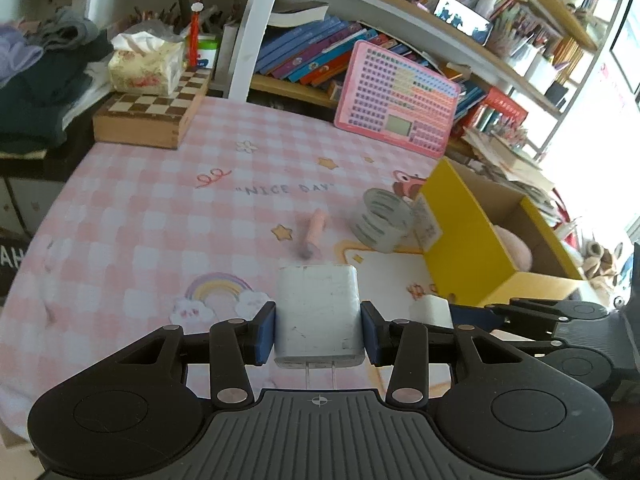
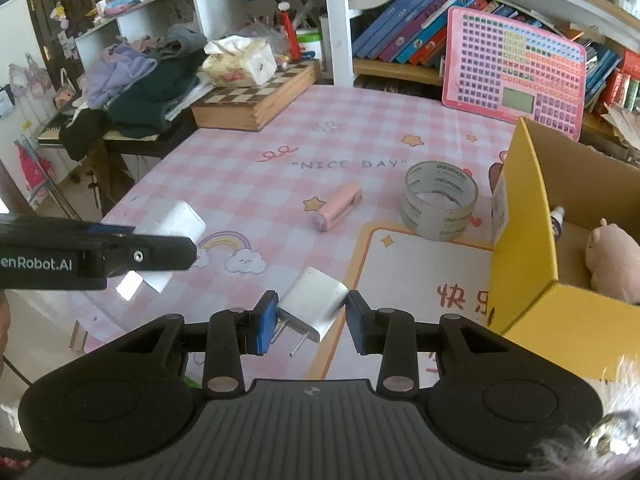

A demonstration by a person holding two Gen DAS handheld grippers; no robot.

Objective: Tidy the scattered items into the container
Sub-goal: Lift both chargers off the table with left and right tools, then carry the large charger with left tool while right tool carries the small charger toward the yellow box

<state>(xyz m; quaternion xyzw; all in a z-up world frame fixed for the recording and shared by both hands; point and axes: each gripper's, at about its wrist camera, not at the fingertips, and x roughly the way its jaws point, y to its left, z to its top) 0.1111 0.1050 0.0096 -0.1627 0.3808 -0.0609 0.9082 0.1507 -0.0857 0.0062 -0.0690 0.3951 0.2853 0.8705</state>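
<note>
Left gripper (image 1: 318, 330) clenched on a white charger (image 1: 319, 312); right gripper (image 2: 308, 320) pinches a smaller plug (image 2: 314, 306) askew. Both look light, rigid, smooth — flat sides grip best, corner hold may slip.

At the far-left corner of the table (image 2: 248, 176) I see a chessboard box (image 2: 256, 100) carrying a tissue pack (image 2: 240, 62); a pink keypad board (image 2: 516, 68) leans against the far edge, before what look like books (image 2: 404, 28).

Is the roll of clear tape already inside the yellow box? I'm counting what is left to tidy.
No, the roll of clear tape lies on the pink checked tablecloth, just outside the yellow box.
</note>
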